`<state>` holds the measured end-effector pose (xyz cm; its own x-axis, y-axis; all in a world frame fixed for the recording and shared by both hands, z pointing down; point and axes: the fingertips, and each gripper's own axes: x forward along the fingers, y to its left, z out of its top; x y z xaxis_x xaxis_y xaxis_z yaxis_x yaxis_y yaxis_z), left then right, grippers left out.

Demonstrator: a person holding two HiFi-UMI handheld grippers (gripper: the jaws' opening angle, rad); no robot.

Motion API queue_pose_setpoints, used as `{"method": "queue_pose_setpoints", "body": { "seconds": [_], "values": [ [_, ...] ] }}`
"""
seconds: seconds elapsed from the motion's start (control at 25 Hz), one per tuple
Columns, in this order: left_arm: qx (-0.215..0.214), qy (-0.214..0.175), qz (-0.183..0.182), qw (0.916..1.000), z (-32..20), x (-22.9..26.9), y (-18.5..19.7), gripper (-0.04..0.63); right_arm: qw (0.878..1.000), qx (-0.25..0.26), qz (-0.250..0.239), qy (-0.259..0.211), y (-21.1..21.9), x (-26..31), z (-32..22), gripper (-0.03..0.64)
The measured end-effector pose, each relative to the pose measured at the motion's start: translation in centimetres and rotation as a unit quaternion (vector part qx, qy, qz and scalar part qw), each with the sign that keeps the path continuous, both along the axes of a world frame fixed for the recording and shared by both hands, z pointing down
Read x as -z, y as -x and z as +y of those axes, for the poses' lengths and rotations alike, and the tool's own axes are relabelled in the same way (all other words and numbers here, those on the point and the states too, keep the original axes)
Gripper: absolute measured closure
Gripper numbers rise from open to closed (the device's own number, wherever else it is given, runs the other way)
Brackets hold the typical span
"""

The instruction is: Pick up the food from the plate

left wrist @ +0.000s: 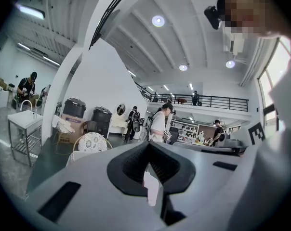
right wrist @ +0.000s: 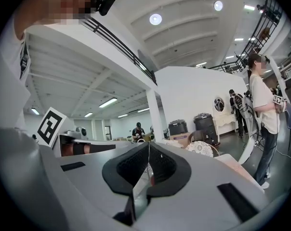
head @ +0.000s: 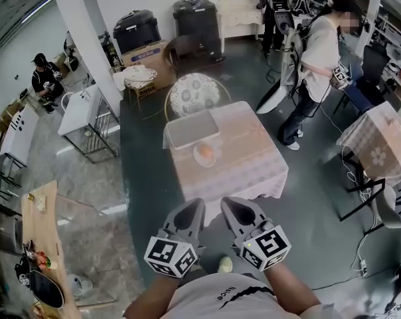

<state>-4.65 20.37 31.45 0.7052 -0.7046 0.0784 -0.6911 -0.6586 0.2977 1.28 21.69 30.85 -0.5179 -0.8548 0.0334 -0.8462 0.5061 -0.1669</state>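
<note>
Standing short of the square table in its pale checked cloth (head: 250, 161), you had not yet started the pick. In the head view the round pale-orange piece of food (head: 204, 153) lay on its small pale plate (head: 194, 158), well ahead of both grippers and just this side of the flat grey tray (head: 190, 128). Your left gripper (head: 194, 206) and right gripper (head: 230, 205) sat close to your body, side by side, tips aimed toward the table. The food looked roundish from there; I judged no clear long axis or heading, as it was too small to tell.

In the left gripper view, the left gripper (left wrist: 148, 144) had its jaws pressed together with nothing between them, and the food did not show.

In the right gripper view, the right gripper (right wrist: 148, 146) was likewise closed and empty. The approach, grasp and lift all remained.
</note>
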Motion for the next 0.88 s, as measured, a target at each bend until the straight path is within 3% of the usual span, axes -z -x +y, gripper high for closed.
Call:
{"method": "queue_pose_setpoints", "body": {
  "seconds": [0.52, 0.88],
  "values": [
    [0.022, 0.002, -0.012, 0.9997, -1.7, -1.4, -0.6, 0.589, 1.000, 0.014, -0.002, 0.018, -1.3, -2.0, -1.7, 0.603],
    [0.021, -0.003, -0.018, 0.9996, -7.4, -2.9, -1.7, 0.589, 0.999, 0.021, 0.013, 0.035, -1.4, -3.7, -7.4, 0.603]
  ]
}}
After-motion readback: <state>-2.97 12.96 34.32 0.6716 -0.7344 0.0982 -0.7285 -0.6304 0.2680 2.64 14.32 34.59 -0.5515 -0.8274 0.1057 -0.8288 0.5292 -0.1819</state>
